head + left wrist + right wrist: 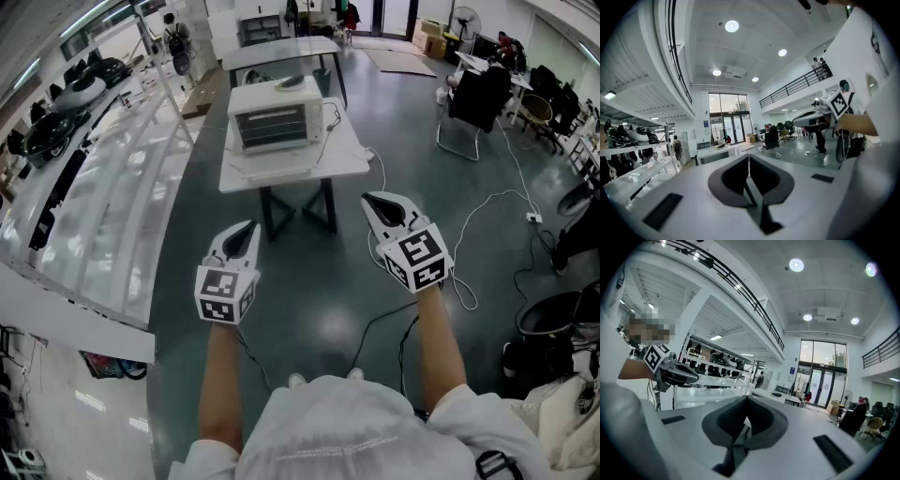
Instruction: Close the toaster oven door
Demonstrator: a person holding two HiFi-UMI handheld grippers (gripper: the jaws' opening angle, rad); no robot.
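Both arms stretched forward side by side, left hand-held gripper (246, 231) and right hand-held gripper (380, 202) aimed roughly level at the worktop (349, 156), well short of it. Both clenched, jaws tip to tip, nothing between them. Toaster oven (274, 120) sits mid-worktop, white, front facing the person. Door position unreadable from this far out.
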